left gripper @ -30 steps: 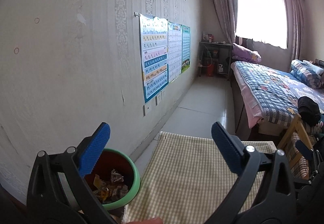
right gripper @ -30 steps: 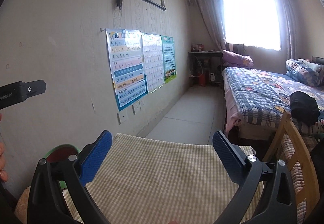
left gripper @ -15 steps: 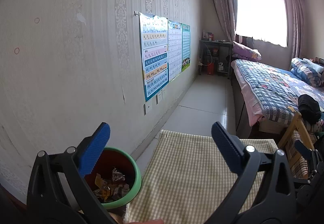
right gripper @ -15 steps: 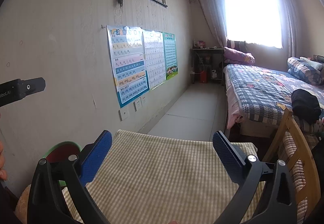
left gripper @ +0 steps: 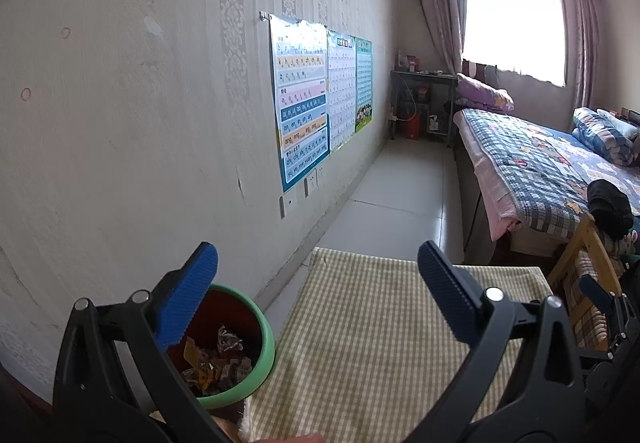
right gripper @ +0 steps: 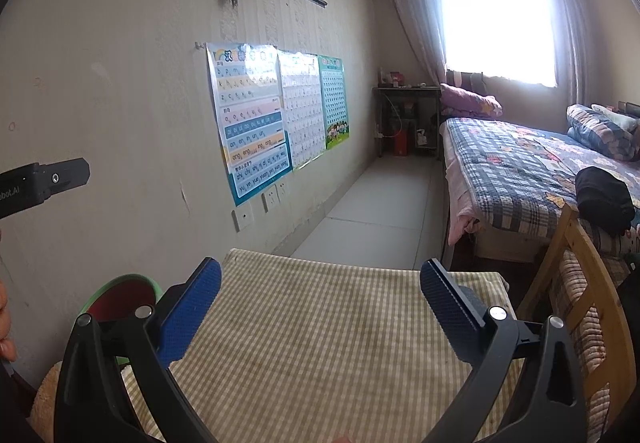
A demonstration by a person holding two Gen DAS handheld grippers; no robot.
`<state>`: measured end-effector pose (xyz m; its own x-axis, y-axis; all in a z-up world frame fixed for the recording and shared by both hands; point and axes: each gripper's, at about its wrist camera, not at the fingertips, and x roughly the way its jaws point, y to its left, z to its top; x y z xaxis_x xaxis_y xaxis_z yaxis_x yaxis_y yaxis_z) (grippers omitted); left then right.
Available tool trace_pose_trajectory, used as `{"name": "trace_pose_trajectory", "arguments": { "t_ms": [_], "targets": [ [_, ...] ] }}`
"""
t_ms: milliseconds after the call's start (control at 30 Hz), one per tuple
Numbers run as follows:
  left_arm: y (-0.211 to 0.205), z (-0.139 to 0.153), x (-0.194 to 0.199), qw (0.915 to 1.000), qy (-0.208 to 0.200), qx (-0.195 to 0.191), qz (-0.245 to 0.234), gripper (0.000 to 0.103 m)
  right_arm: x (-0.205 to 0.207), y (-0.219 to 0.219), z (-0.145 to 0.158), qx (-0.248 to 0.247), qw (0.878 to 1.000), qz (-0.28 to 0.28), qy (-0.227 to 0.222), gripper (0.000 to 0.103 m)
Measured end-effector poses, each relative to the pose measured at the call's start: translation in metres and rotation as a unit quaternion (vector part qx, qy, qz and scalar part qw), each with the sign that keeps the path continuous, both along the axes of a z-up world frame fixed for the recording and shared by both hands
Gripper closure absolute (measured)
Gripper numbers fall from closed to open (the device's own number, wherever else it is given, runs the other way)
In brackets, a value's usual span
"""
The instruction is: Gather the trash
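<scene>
While both tongs hang idle over the checked cloth, the scene reads as follows.

Left tongs (left gripper: 318,283): apart, holding nothing, raised above the counter's left side.
Right tongs (right gripper: 320,295): apart too, empty, over the middle of the cloth.
Counter (right gripper: 320,343): covered in a yellow checked cloth; no loose trash shows on it in either view.
Trash (left gripper: 218,361): crumpled wrappers lie inside the bin, well below its rim.
Bin (left gripper: 262,359): red inside with a green rim, standing just beside the counter's left edge, near the wall.
Progress: judging by the bare cloth and filled bin, the collecting looks nearly or wholly done.
Risk: the left tongs sit close above the bin; a careless sweep leftward could clip the rim and tip the wrappers out.
Risk: dragging a pad across the cloth could bunch it or pull it toward the edge.
Hidden: the near strip of counter lies behind both tongs, so a stray scrap there cannot be ruled out.
Cut off: the bin's base and the floor around it are out of sight.
Unclear: what the wrappers are.
</scene>
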<state>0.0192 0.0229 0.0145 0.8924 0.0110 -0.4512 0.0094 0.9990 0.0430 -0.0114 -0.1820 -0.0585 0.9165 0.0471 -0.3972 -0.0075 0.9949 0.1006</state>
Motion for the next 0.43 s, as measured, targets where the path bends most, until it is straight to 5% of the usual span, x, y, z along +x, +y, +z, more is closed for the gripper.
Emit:
{"name": "trace_pose_trajectory", "arguments": {
  "t_ms": [100, 200, 367, 433],
  "targets": [
    [-0.002, -0.006, 0.0, 0.9999, 0.005, -0.005, -0.011, 0.005, 0.002, -0.001, -0.004, 0.0, 1.0, -0.002, 0.008, 0.007],
    [-0.012, -0.033, 0.015, 0.9975, 0.054, -0.021, -0.041, 0.005, 0.015, -0.004, -0.018, -0.007, 0.999, -0.015, 0.052, 0.007],
    [-0.039, -0.148, 0.05, 0.9736, 0.217, -0.027, -0.065, 0.005, 0.042, -0.027, -0.086, -0.008, 0.984, -0.047, 0.173, 0.007],
    [-0.049, -0.195, 0.058, 0.9656, 0.251, -0.035, -0.057, 0.005, 0.049, -0.037, -0.119, -0.038, 0.975, -0.082, 0.204, 0.007]
  ]
}}
